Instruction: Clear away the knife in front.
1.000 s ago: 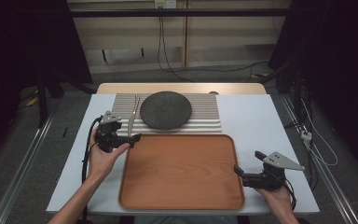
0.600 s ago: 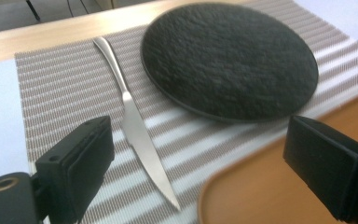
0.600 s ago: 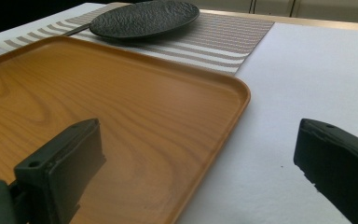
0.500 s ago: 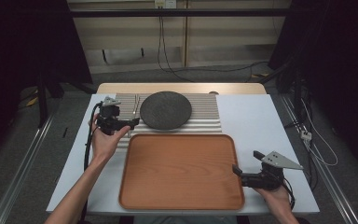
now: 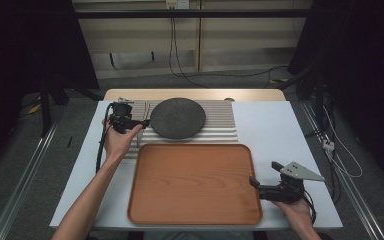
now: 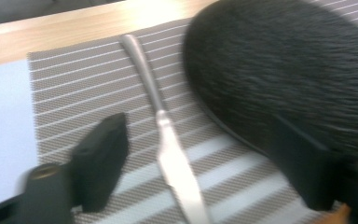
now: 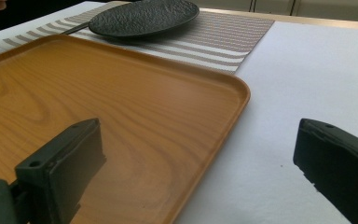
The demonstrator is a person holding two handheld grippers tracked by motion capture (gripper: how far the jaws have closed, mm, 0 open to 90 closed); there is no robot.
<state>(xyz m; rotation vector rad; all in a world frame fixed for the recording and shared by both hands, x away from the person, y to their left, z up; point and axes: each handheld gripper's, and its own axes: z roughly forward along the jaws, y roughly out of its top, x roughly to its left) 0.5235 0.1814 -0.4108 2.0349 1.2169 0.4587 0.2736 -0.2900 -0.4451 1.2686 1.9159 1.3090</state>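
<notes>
Left gripper (image 6: 205,158) lines up on the knife (image 6: 168,135), beside the plate (image 5: 178,117).

The knife lies flat on the striped mat (image 6: 74,98), at 9 o'clock of the plate, handle away; it sits between the left jaws, which have just been closing but don't yet touch it. The step looks like the grasp. Next: lower, pinch the blade-handle neck squarely, lift clear of the plate rim. Right gripper (image 5: 262,187) waits wide open at 3 o'clock of the tray (image 5: 195,220).

Dim surroundings, motion-blurred left gripper view
</notes>
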